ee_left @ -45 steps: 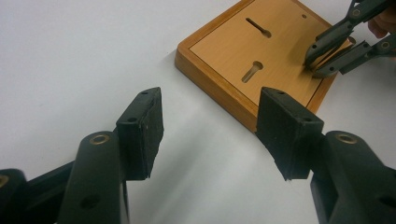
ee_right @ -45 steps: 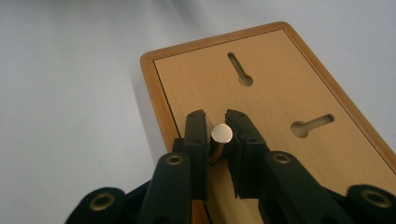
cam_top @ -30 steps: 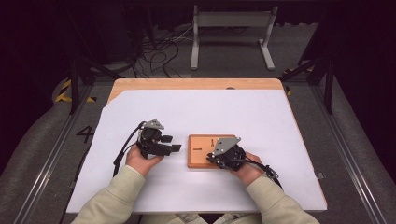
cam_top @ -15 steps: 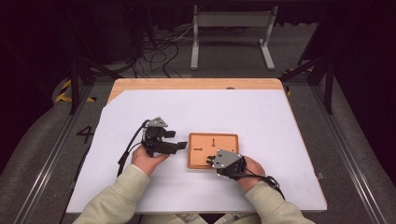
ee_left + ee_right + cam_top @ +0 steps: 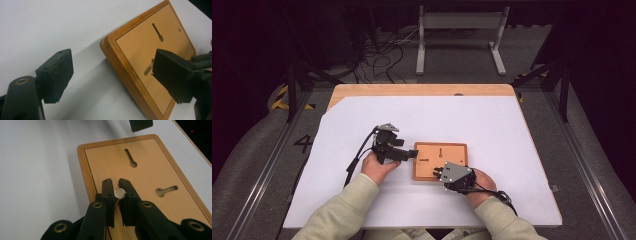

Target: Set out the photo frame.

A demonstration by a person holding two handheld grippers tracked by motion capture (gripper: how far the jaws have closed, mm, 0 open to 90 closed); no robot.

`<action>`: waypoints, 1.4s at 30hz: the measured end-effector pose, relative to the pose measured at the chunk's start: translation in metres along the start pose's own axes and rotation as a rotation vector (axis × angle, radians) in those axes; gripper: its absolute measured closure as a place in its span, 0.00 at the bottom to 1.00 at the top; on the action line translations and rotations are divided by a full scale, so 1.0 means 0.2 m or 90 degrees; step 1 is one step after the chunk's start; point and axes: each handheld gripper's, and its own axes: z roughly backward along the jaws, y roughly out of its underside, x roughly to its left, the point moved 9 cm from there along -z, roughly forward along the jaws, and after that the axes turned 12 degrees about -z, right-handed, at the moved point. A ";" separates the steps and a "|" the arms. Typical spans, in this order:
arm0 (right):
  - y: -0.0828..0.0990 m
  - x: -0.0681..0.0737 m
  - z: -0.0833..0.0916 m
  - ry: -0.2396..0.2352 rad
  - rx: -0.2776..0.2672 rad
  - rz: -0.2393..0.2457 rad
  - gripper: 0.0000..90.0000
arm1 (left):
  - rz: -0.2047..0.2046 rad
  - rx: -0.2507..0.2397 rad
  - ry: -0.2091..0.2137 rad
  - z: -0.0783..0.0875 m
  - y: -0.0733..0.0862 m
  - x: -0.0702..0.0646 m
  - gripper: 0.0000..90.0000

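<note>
A wooden board (image 5: 453, 150) with two keyhole slots lies flat on the white table. In the right gripper view my right gripper (image 5: 119, 192) is shut on a small silver disc (image 5: 119, 193), held just above the board (image 5: 147, 177) near its edge. From the high view, the right gripper (image 5: 438, 173) sits at the board's near edge. My left gripper (image 5: 412, 153) is at the board's left edge. Its jaws have just been opening and now stand wide open (image 5: 115, 72), with the board's corner (image 5: 140, 42) between them, untouched.
The white sheet (image 5: 362, 210) covers most of a wooden tabletop (image 5: 412, 90). Cables trail from both grippers toward the person. Beyond the table are a dark floor, loose cables and a metal stand (image 5: 460, 20).
The left gripper moved right up to the board's left edge and its jaws opened wide. The right gripper slid slightly toward the board's near edge, still shut on the disc.
</note>
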 end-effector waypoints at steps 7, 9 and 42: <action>0.00 0.00 0.00 0.005 -0.003 0.006 0.92 | 0.028 0.004 0.021 -0.05 0.01 0.01 0.19; 0.00 0.00 0.00 0.007 -0.003 0.008 0.92 | 0.032 0.007 0.027 -0.06 0.01 0.00 0.20; 0.00 0.02 0.01 0.026 -0.011 0.030 0.91 | 0.014 0.039 0.125 -0.22 -0.01 -0.14 0.22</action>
